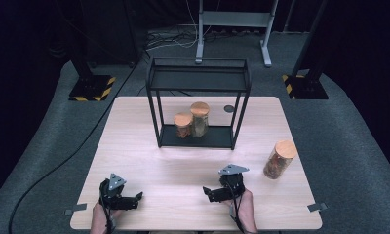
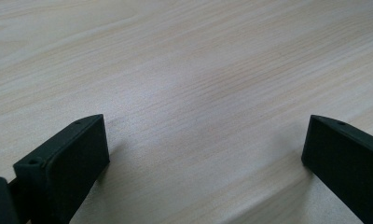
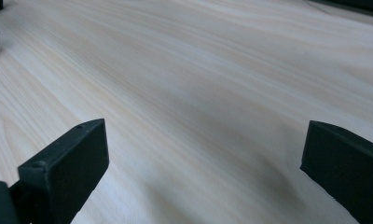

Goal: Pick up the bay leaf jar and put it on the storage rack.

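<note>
Both tools are parked low at the near edge of the worktop [image 1: 149, 146], and nothing is held yet. The left tool [image 1: 136, 197] is seen with its jaws spread wide over bare wood, tips turned inward toward its partner; in the left gripper view only grain lies between the two black fingers [image 2: 65, 163]. The right tool [image 1: 208, 191] is likewise spread, pointing inward across the worktop, with nothing pinched between its fingers [image 3: 68, 163]. A resting, ready posture is suggested: jaws open so that a grasp can be made without delay.

Beyond the right tool and out to its outer side, the loose jar [image 1: 279, 159] is found, wooden-lidded, standing alone and tilted slightly in the picture, well apart from both tools. It is judged to be the piece left to handle, being the one nearest the right tool.

Farther ahead of both tools, the black rack [image 1: 198, 80] is set across the middle of the worktop. On its lower shelf, a short jar [image 1: 183, 125] and a tall jar [image 1: 200, 118] are stood side by side, touching or nearly so, leaving room beside them, presumably for the third.
</note>
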The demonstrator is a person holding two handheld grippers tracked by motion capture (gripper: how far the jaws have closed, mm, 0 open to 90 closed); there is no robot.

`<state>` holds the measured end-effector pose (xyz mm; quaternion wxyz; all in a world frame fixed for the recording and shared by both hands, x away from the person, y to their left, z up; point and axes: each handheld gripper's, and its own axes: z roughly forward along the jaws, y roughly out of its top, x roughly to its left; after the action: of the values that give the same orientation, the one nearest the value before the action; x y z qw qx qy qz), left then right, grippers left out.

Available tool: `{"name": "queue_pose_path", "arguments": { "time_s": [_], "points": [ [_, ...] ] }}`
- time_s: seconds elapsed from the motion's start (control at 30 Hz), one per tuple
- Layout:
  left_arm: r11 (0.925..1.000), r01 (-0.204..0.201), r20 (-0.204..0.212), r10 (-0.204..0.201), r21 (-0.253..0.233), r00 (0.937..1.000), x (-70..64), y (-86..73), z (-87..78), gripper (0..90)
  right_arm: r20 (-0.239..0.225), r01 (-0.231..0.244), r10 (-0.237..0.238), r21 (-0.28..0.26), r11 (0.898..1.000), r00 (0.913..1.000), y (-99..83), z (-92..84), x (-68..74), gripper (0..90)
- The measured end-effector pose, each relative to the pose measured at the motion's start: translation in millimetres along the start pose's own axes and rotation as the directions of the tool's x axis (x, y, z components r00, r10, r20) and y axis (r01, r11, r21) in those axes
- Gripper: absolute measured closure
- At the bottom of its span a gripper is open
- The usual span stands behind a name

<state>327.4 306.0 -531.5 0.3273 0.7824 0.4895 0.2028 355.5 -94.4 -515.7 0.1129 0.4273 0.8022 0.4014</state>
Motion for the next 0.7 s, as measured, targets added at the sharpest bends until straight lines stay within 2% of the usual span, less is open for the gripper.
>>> {"name": "queue_pose_path", "arguments": {
  "time_s": [0.07, 0.17, 0.27, 0.43, 0.57, 0.7],
  "points": [
    [1.0000, 0.000, 0.000, 0.000, 0.000, 1.0000, 0.0, 0.0, 0.0, 0.0, 0.013, -0.004, 0.004, -0.008, 1.000, 0.9999, -7.3, -5.6, -1.4, 0.0],
    [1.0000, 0.000, -0.001, 0.000, 0.000, 1.0000, 0.0, 0.0, 0.0, 0.0, 0.059, -0.011, 0.011, -0.011, 1.000, 0.9982, -17.5, -14.3, -5.1, 0.0],
    [1.0000, 0.000, 0.000, 0.000, 0.000, 1.0000, 0.0, 0.0, 0.0, 0.0, 0.062, -0.038, 0.039, -0.023, 0.999, 0.9973, -27.6, -24.5, -10.5, 0.0],
    [1.0000, 0.001, -0.002, -0.001, -0.001, 1.0000, -0.2, 0.0, 0.0, 0.0, 0.104, -0.054, 0.056, -0.027, 0.998, 0.9930, -41.8, -35.6, -18.5, 0.0],
    [1.0000, 0.001, -0.002, -0.001, 0.000, 1.0000, -0.3, 0.0, 0.0, 0.0, 0.112, -0.078, 0.083, -0.051, 0.996, 0.9902, -48.4, -43.5, -24.5, 0.0],
    [1.0000, 0.002, -0.004, -0.002, -0.001, 1.0000, -0.5, -0.1, 0.0, 0.0, 0.096, -0.100, 0.105, -0.060, 0.993, 0.9898, -51.1, -46.4, -30.0, 0.0]
  ]
}}
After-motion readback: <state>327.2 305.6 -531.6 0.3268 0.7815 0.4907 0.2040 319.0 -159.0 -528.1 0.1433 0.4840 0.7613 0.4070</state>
